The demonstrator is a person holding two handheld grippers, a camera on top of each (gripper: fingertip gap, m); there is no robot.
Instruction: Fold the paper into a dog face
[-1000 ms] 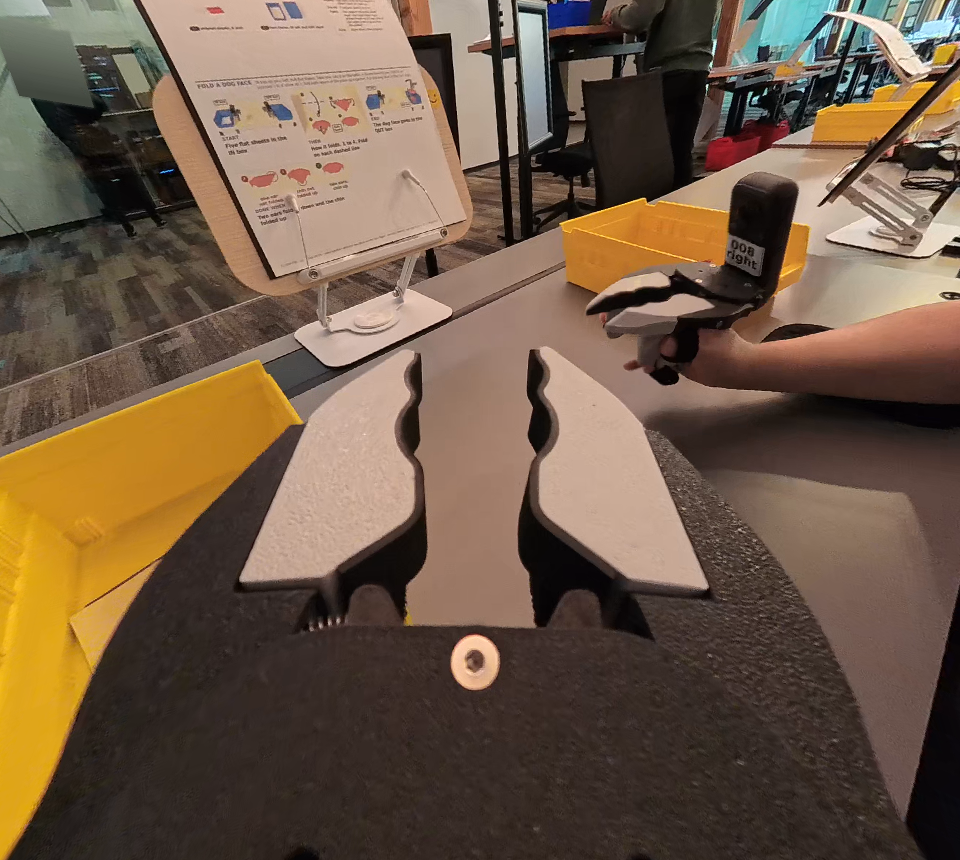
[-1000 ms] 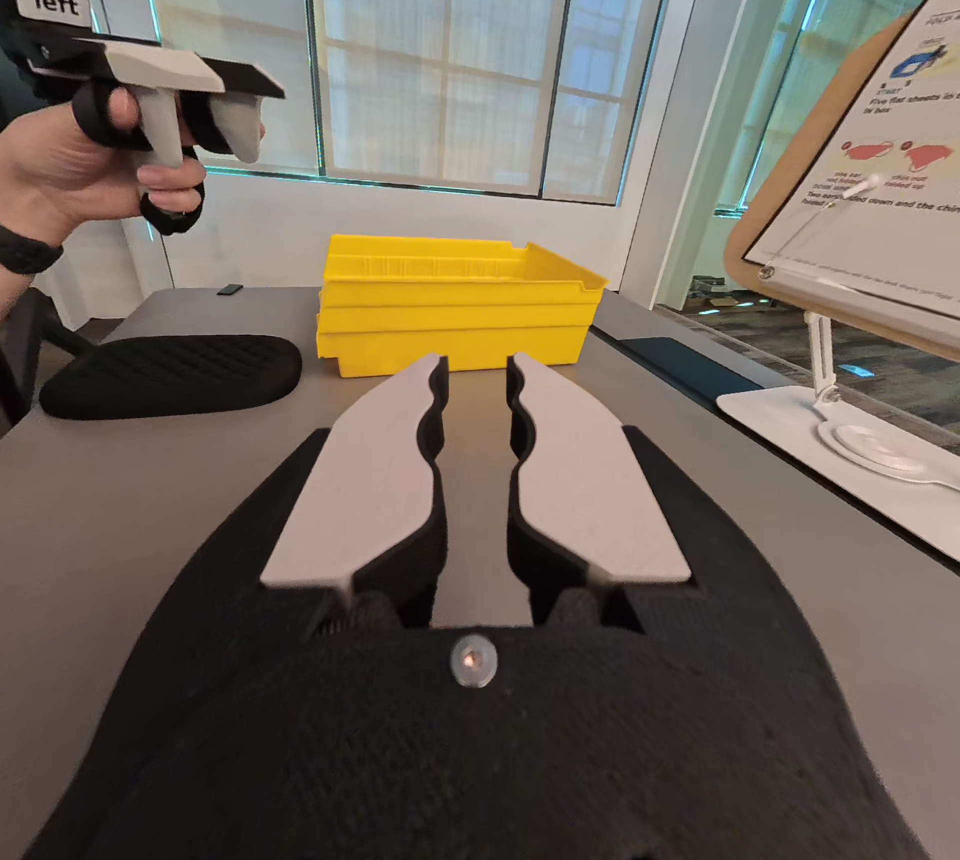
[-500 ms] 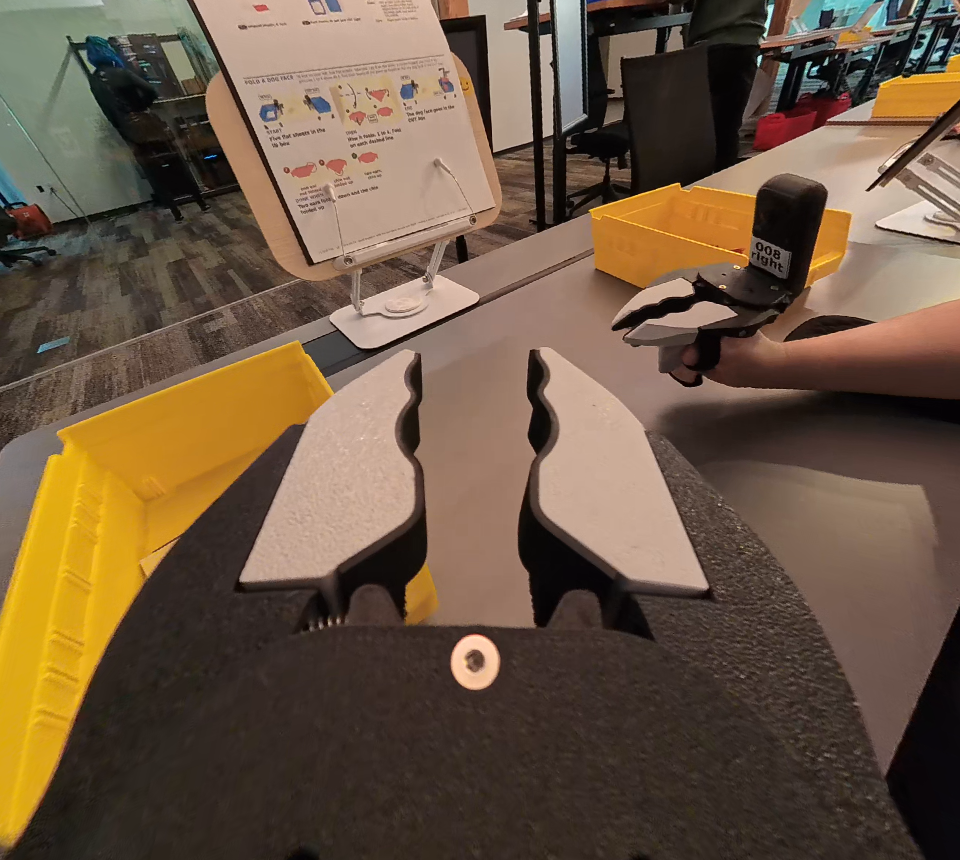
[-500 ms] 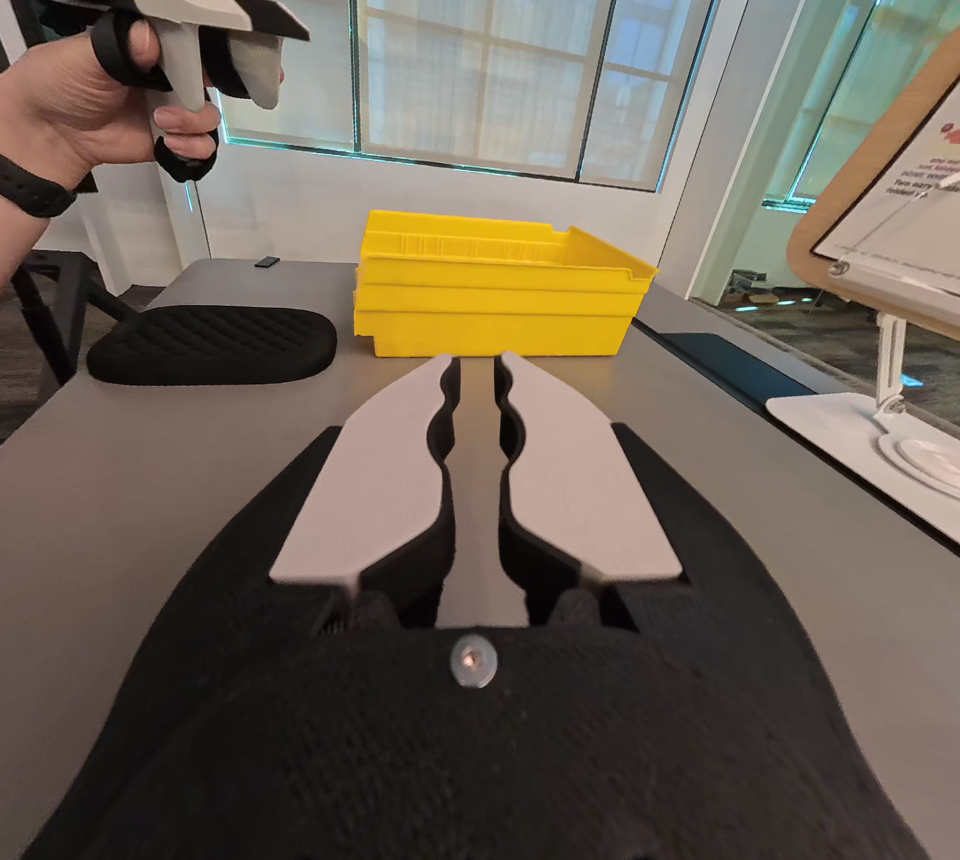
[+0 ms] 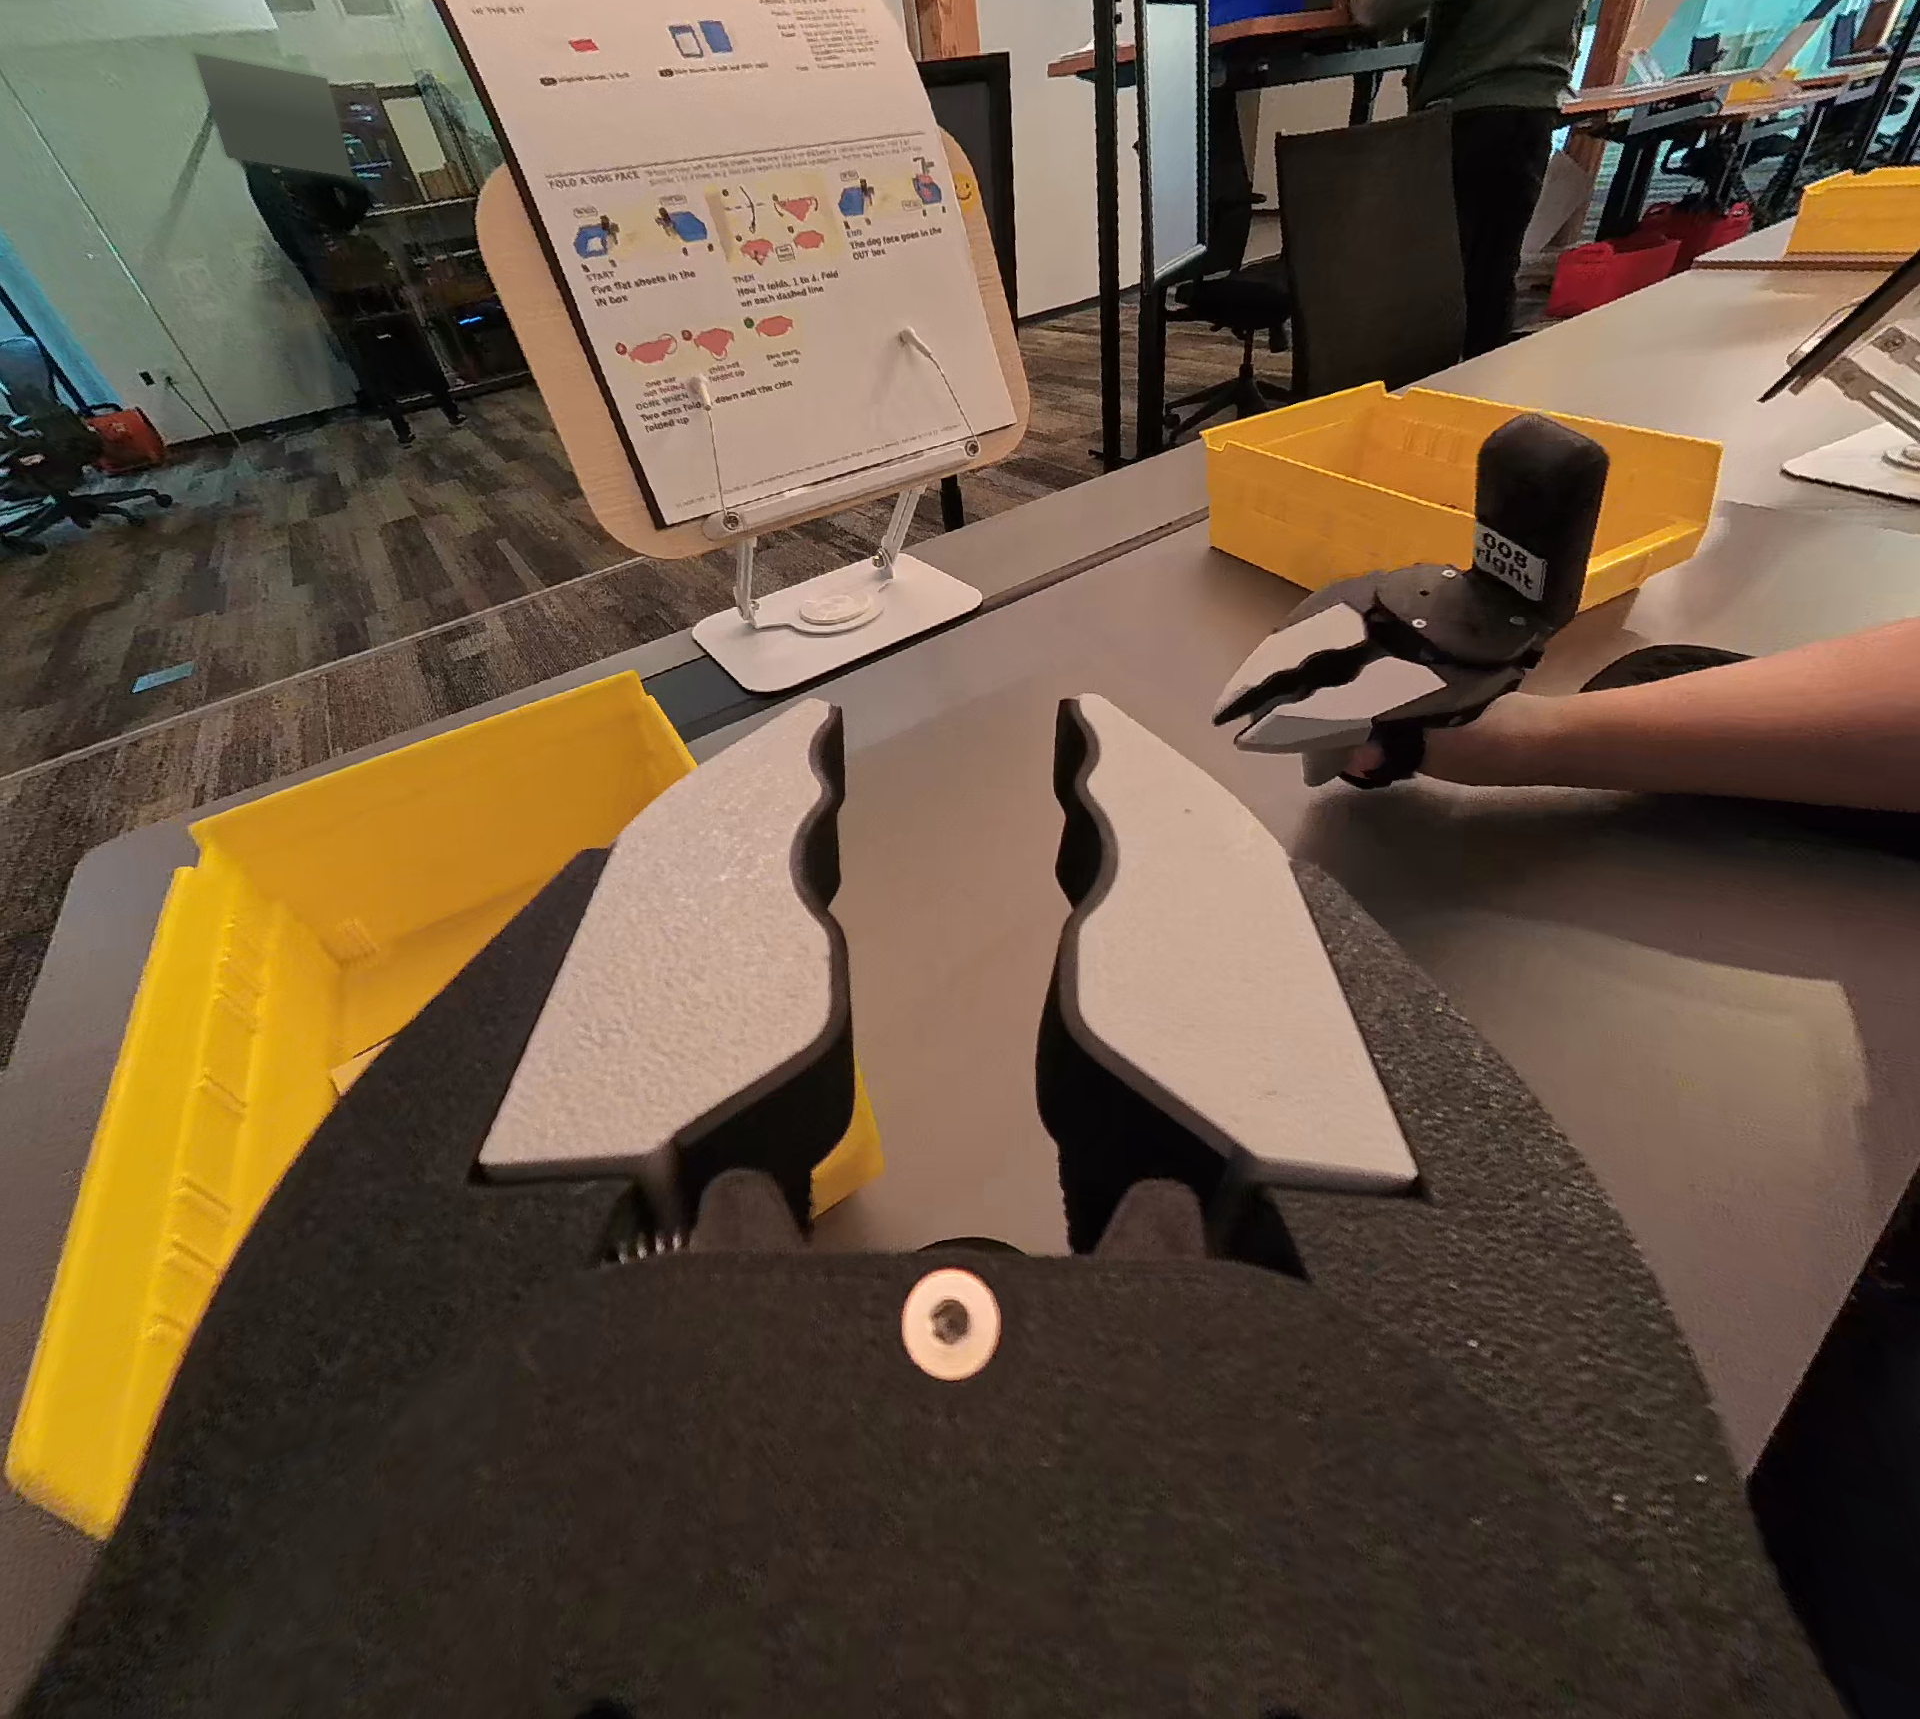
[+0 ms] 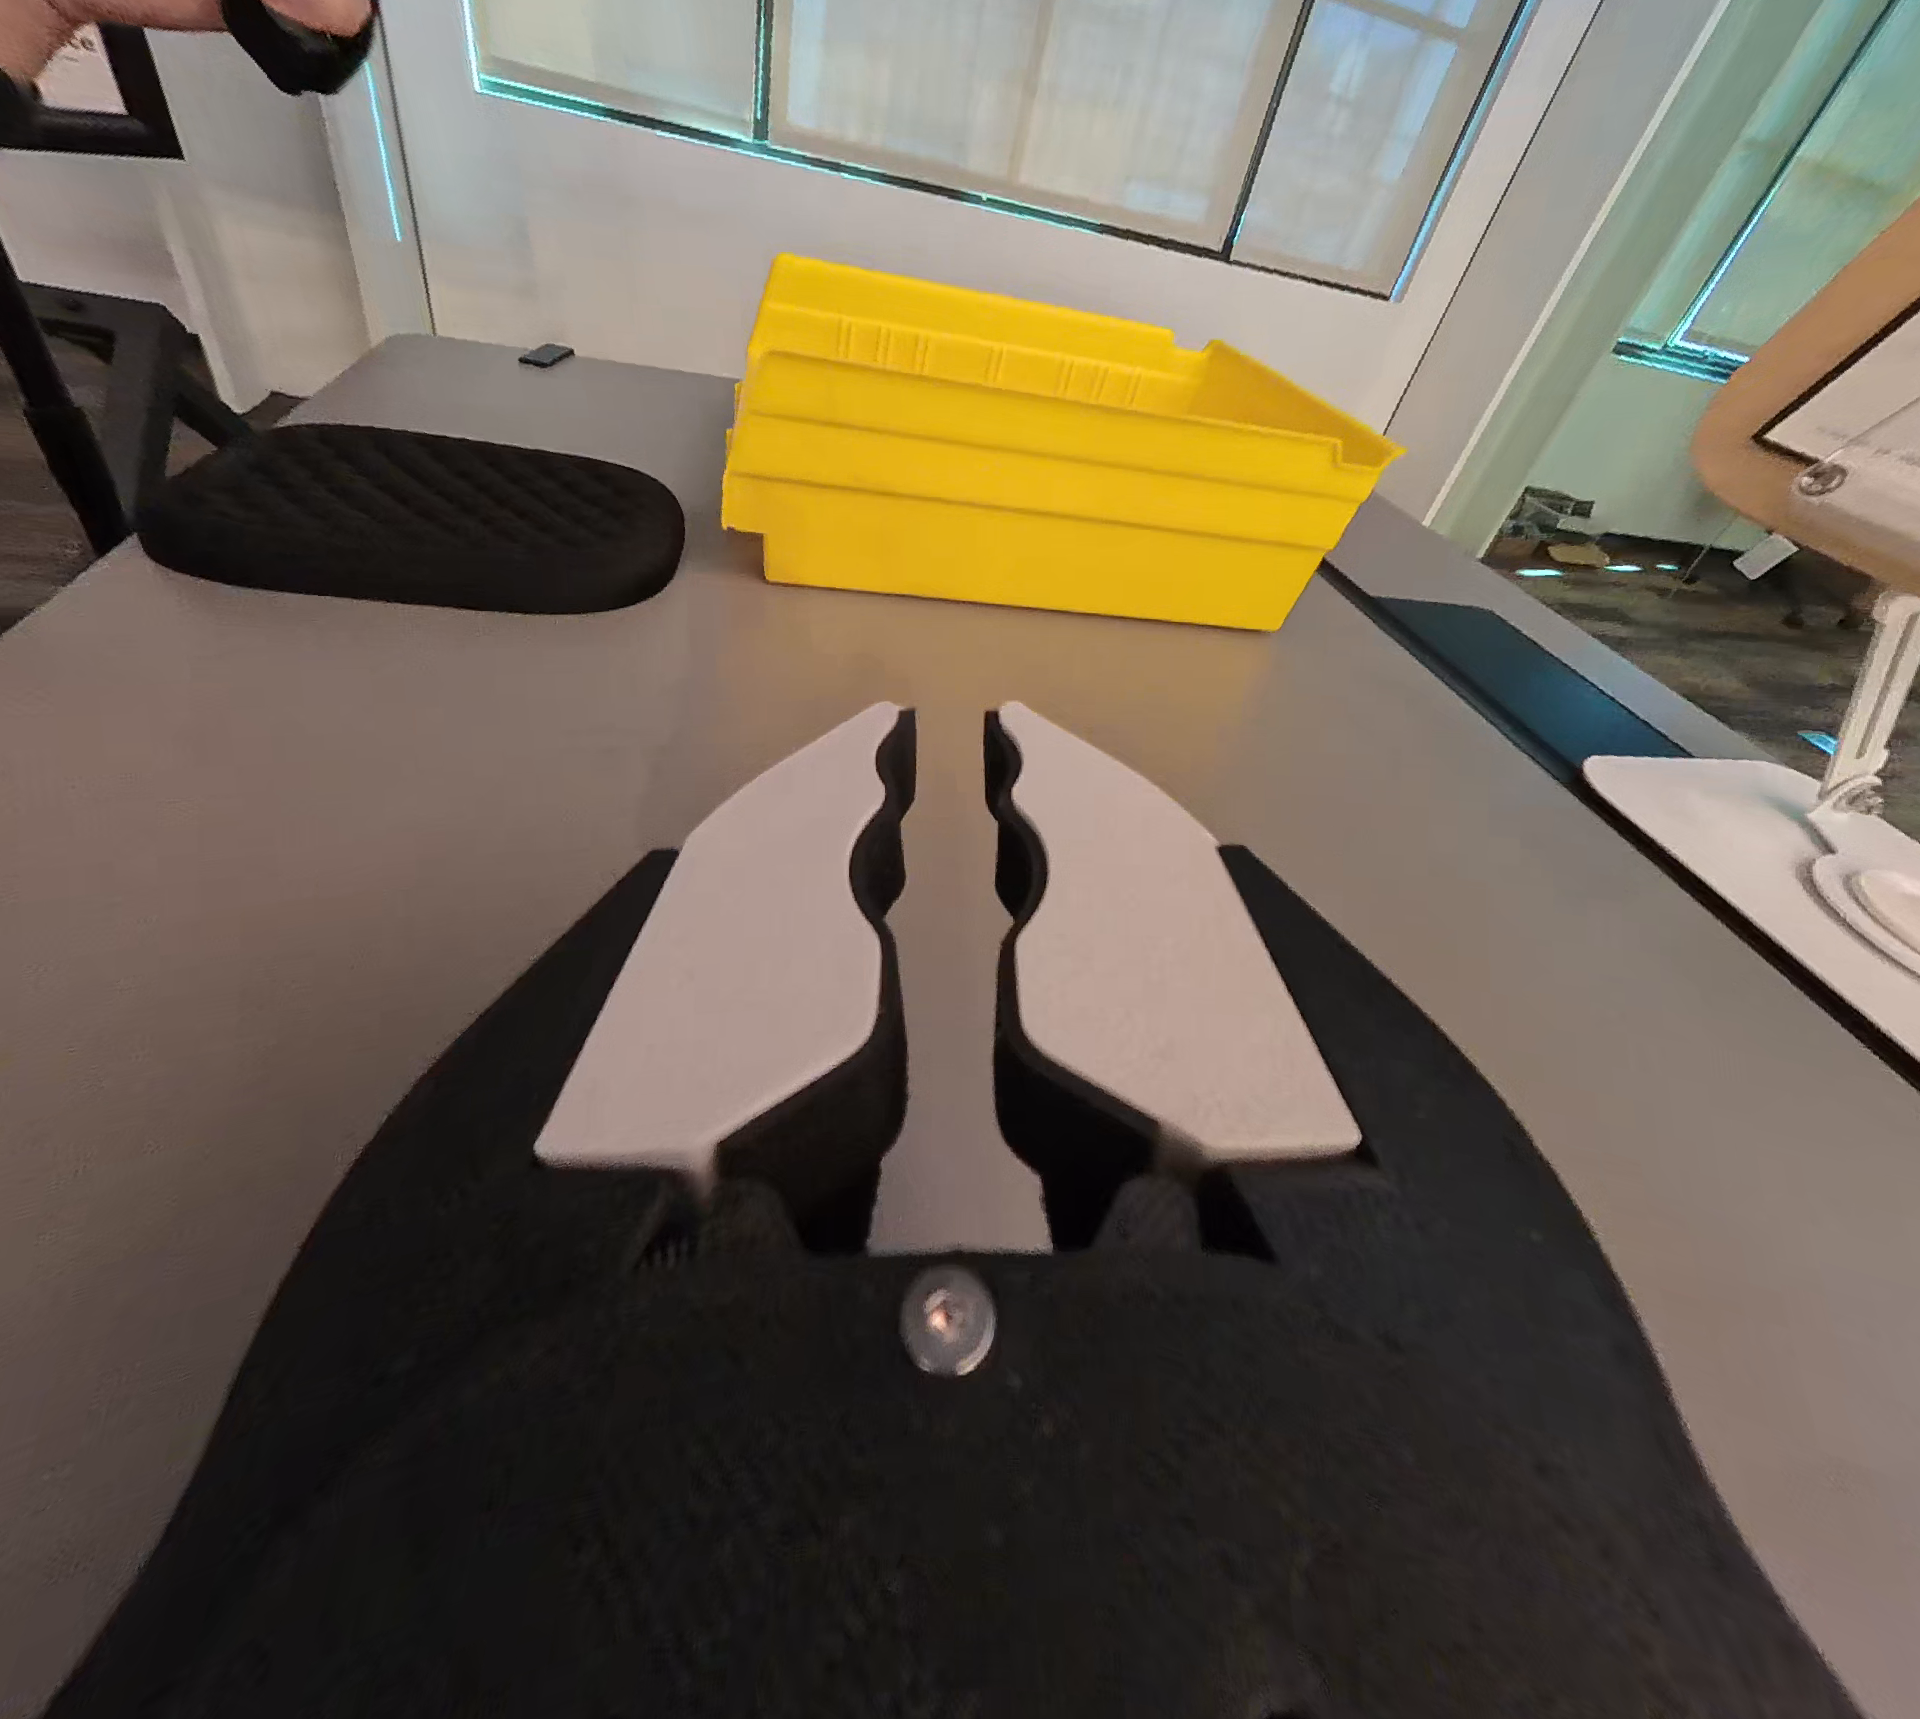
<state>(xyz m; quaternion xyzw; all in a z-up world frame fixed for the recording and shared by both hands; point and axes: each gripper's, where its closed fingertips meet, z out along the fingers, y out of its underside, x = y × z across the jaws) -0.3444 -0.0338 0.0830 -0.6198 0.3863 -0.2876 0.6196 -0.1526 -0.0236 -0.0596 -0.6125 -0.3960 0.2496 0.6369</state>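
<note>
left wrist view: left gripper [image 5: 945, 724] spread, empty, above grey table [image 5: 1558, 994]; near yellow bin [image 5: 312, 921] holds pale paper [image 5: 358, 1072], mostly hidden; second yellow bin [image 5: 1351, 485] far right, contents hidden; instruction stand [image 5: 727, 215]; right gripper [image 5: 1231, 729], narrow gap.
right wrist view: right gripper [image 6: 951, 713] slightly parted, empty; one bin, black pad [image 6: 416, 516], no paper visible.
</note>
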